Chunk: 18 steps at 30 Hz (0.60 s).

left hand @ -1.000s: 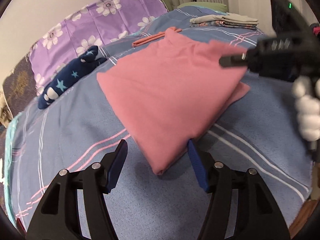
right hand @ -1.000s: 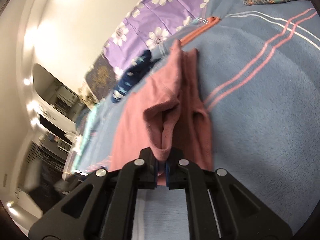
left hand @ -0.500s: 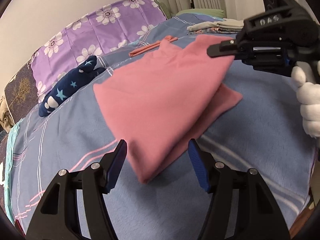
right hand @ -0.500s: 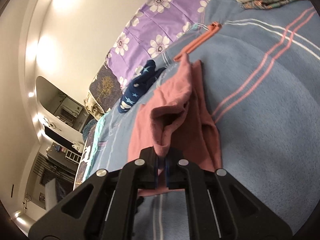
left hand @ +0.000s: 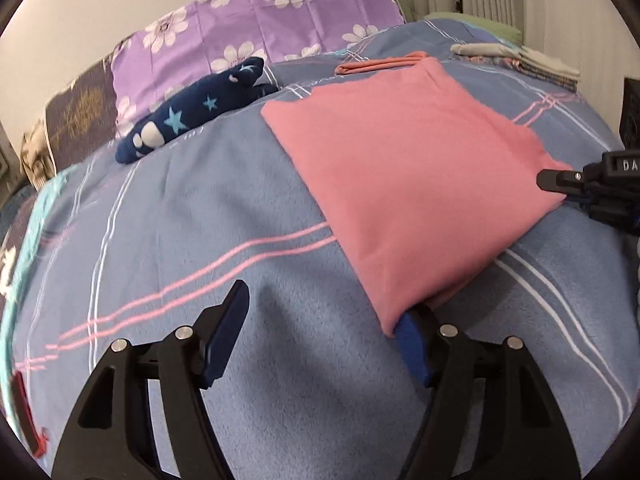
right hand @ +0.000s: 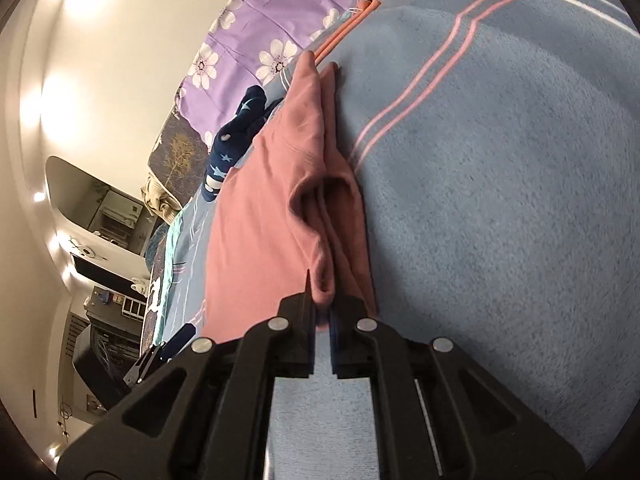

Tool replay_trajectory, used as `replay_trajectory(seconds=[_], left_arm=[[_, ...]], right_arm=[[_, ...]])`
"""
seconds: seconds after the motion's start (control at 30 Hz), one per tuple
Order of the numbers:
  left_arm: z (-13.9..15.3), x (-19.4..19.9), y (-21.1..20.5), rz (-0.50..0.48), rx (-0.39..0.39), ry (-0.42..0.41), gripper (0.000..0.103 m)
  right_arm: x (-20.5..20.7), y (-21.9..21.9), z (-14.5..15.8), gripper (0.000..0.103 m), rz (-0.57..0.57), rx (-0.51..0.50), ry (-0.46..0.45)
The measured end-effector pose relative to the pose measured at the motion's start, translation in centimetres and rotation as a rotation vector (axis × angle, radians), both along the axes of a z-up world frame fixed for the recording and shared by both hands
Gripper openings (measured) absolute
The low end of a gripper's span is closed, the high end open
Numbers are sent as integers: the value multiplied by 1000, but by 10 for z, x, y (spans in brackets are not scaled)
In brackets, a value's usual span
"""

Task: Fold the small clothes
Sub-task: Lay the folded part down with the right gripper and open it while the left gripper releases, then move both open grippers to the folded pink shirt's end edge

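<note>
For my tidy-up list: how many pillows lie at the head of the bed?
2: a purple flowered pillow and a dark patterned pillow to its left. Others may be hidden.

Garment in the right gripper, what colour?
Plain pink garment, clearest in the left wrist view.

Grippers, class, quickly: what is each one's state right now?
Left gripper: open, has just been opening, pink cloth draped on one finger.
Right gripper: shut on pink cloth.

Soft matt pink knit garment (left hand: 404, 184), faintly fuzzy. Fleecy, napped blue blanket (left hand: 224, 208) with woven pink and white stripes. Smooth printed purple cotton pillowcase (left hand: 256, 28). Plush navy toy (left hand: 192, 112). Matt black plastic left gripper (left hand: 320, 340), blue rubbery pads (left hand: 226, 332), shiny metal screws.
</note>
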<state>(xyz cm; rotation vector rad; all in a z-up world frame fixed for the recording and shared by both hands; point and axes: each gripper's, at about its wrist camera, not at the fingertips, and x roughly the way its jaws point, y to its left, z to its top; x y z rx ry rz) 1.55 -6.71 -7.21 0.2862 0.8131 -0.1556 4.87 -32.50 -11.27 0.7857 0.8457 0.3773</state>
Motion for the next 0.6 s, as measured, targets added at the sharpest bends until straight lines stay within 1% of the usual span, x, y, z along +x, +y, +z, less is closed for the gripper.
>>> replay_trajectory(seconds=[0.1, 0.13, 0.2, 0.23, 0.27, 0.3, 0.33, 0.37, 0.4, 0.43, 0.47, 0.5, 0.53, 0.6], left_arm=[[0, -2, -2, -7, 18, -7, 70], [0, -3, -2, -10, 18, -5, 70], [1, -7, 1, -17, 0, 6, 69], [2, -10, 3, -24, -21, 21, 66], [4, -12, 6, -36, -51, 38, 53], [9, -16, 11, -65, -120, 75, 44], [12, -18, 13, -82, -160, 98, 26], [16, -20, 15, -99, -199, 116, 15], [25, -23, 15, -122, -225, 110, 14], [32, -25, 14, -140, -229, 92, 14], [41, -25, 11, -160, -232, 56, 14], [44, -24, 9, -171, -236, 33, 14], [47, -19, 6, -179, -239, 12, 14], [42, -5, -1, -184, -251, 16, 14]], right_arm=[[-5, 1, 14, 6, -28, -96, -27], [-9, -1, 18, 7, -53, -140, -36], [-14, -9, 23, 10, -97, -188, -45], [-18, -15, 28, 10, -123, -215, -53], [-20, -17, 33, 10, -126, -231, -70], [-20, -18, 37, 10, -117, -241, -88], [-20, -15, 44, 10, -91, -258, -123], [-20, -11, 50, 10, -64, -268, -153], [-18, -2, 58, 10, -18, -279, -195], [-17, 4, 62, 10, 20, -281, -220], [-13, 12, 65, 10, 58, -278, -243], [-9, 20, 67, 10, 92, -272, -259], [-3, 28, 65, 10, 120, -271, -260], [8, 36, 57, 11, 132, -285, -222]])
